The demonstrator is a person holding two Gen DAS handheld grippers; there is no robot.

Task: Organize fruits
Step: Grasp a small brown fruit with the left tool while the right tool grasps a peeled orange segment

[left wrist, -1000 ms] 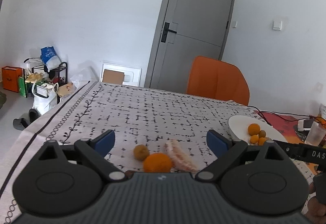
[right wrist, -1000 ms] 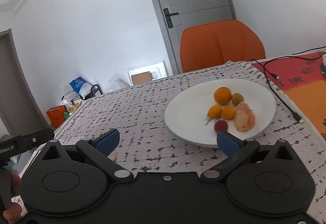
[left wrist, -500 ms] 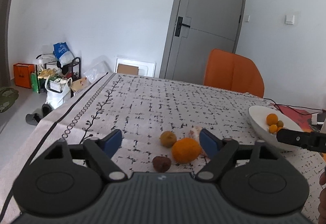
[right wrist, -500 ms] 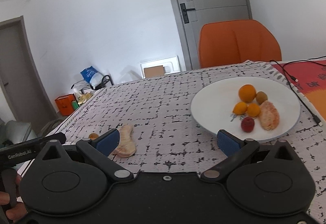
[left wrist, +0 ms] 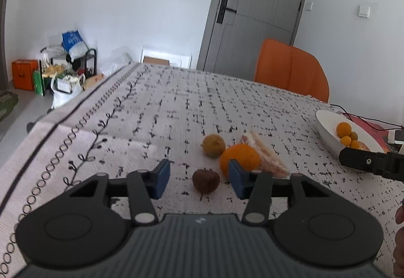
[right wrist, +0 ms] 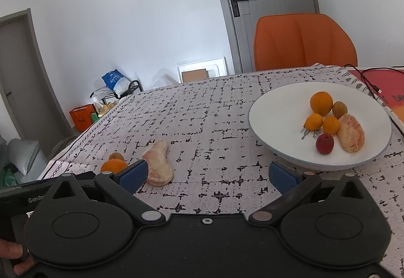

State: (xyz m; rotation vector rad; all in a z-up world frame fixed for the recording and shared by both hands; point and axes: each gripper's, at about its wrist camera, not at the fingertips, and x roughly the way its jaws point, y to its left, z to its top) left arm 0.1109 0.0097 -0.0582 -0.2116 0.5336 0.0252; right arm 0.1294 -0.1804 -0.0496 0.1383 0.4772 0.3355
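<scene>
In the left wrist view a small dark red-brown fruit [left wrist: 205, 180] lies on the patterned tablecloth between the blue pads of my left gripper [left wrist: 199, 180]. The jaws are closing, with gaps on both sides of the fruit. Just beyond it sit an orange [left wrist: 240, 159], a brown-green fruit [left wrist: 213, 145] and a peeled citrus piece [left wrist: 265, 154]. My right gripper [right wrist: 208, 177] stands open over bare cloth with nothing between its fingers. To its right is the white plate [right wrist: 257, 126], which holds an orange [right wrist: 321, 102], a red fruit [right wrist: 324, 143] and several other fruits.
An orange chair [right wrist: 303, 40] stands at the table's far side. Cables [right wrist: 366, 78] and a red mat [right wrist: 378, 76] lie behind the plate. The table's left edge [left wrist: 63, 121] drops to a floor with bags and boxes. The peeled piece [right wrist: 157, 163] lies by my right gripper's left finger.
My left gripper has sunk toward the cloth and its jaws have narrowed around the dark fruit, which came into view. The right gripper has swung left, bringing the peeled piece and orange into sight.
</scene>
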